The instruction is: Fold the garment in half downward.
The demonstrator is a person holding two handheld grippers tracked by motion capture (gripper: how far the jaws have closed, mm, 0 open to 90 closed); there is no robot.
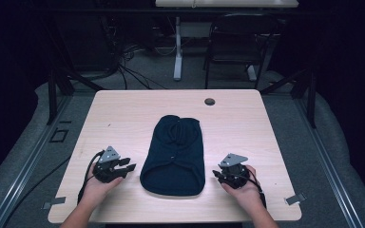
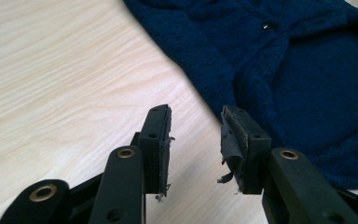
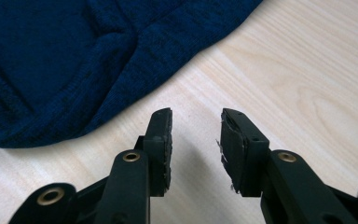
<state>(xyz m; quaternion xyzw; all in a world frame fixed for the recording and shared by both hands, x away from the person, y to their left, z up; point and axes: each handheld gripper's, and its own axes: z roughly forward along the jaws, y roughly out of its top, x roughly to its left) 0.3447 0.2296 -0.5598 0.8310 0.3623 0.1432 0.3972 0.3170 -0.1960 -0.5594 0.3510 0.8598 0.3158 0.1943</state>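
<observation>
One dark blue knitted garment [image 1: 174, 154] lies flat at the middle of the light wooden table [image 1: 123, 114]. Its long axis runs from 12 o'clock to 6 o'clock in the high view, the narrower rounded end pointing to 12 o'clock, away from the person, and the wider hemmed end toward 6 o'clock, close to the near edge. One small dark button [image 2: 269, 26] shows on the garment in the left gripper view. Two grippers are present, one in each hand. The left gripper [image 1: 126, 164] sits on the table at about 9 o'clock of the garment's near end, just beside it and apart from it, jaws aimed toward the cloth; in the left gripper view its jaws stand apart with bare table between them, and the garment's edge lies just beyond the tips. It is released and grasps nothing. The right gripper [image 1: 216, 174] sits at about 3 o'clock of the garment's near end, close to the hem and not touching it; in the right gripper view its jaws are spread wide over bare table, with the garment [image 3: 65, 60] ahead at 11 o'clock. It too is released, with nothing between the pads. One round dark grommet [image 1: 209, 101] is set in the table toward 12 o'clock, well apart from the garment.
</observation>
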